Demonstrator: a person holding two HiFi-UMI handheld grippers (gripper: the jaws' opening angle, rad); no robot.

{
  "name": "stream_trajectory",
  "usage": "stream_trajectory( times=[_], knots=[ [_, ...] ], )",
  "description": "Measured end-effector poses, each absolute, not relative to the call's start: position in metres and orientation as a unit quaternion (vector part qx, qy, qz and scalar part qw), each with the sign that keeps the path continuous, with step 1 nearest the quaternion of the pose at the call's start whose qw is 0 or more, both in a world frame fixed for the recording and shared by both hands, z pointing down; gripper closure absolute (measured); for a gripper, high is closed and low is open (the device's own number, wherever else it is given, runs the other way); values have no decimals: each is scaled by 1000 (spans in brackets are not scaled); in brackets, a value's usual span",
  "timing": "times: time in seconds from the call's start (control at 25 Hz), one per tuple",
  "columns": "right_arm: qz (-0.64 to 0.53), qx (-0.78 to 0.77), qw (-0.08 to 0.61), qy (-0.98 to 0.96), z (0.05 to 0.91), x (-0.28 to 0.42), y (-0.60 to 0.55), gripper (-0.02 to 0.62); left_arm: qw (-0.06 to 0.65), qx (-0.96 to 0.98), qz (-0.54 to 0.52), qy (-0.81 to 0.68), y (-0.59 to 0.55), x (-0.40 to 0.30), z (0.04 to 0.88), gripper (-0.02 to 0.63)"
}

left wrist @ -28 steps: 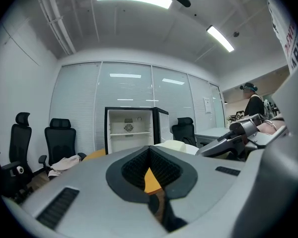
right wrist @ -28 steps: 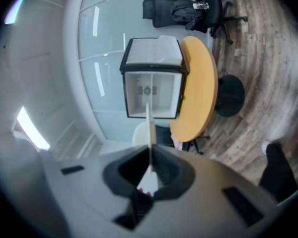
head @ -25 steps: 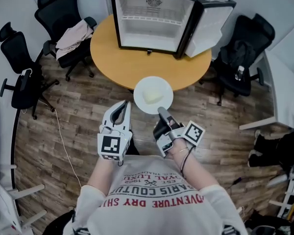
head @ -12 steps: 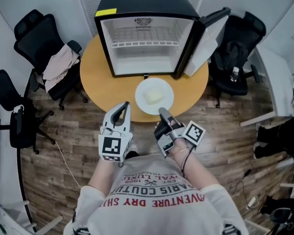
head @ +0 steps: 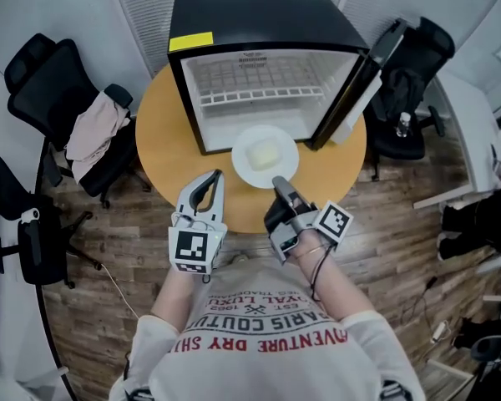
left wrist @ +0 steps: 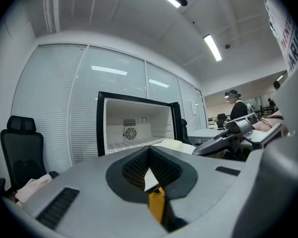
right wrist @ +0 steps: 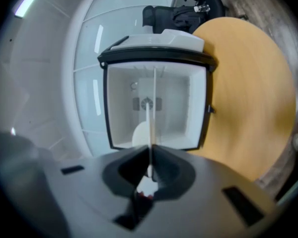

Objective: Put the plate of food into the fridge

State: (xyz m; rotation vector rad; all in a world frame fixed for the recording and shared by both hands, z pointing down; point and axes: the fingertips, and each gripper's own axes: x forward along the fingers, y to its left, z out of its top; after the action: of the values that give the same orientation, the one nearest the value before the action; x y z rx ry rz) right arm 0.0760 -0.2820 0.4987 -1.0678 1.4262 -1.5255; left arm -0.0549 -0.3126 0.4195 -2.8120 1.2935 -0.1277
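Note:
A white plate (head: 247, 168) carries a pale yellow block of food (head: 265, 154). It hangs level over the round wooden table (head: 163, 144), just in front of the open compartment of the black mini fridge (head: 263, 82). My right gripper (head: 277, 181) is shut on the plate's near rim. In the right gripper view the plate (right wrist: 150, 118) runs edge-on as a thin white line from between the jaws (right wrist: 150, 150) towards the fridge (right wrist: 176, 108). My left gripper (head: 215, 176) is beside the plate on the left, shut and holding nothing; its view shows the fridge (left wrist: 134, 128) ahead.
The fridge door (head: 361, 78) stands swung out to the right. A black chair with a pink garment (head: 92, 132) is left of the table, another black chair (head: 413, 73) to the right. Wooden floor surrounds the table. A person (left wrist: 236, 108) stands far off.
The table and fridge have come nearer in the head view. The plate, earlier over the table's near edge, now hangs right at the fridge opening. Both grippers keep their state.

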Motion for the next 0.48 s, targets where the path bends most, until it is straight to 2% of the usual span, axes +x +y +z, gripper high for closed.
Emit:
stream_trajectory(
  times=[0.48],
  knots=[
    [-607,-414,379,563,496,70,-351,555,9,-902,-43,430,-373,-62,428,572]
  ],
)
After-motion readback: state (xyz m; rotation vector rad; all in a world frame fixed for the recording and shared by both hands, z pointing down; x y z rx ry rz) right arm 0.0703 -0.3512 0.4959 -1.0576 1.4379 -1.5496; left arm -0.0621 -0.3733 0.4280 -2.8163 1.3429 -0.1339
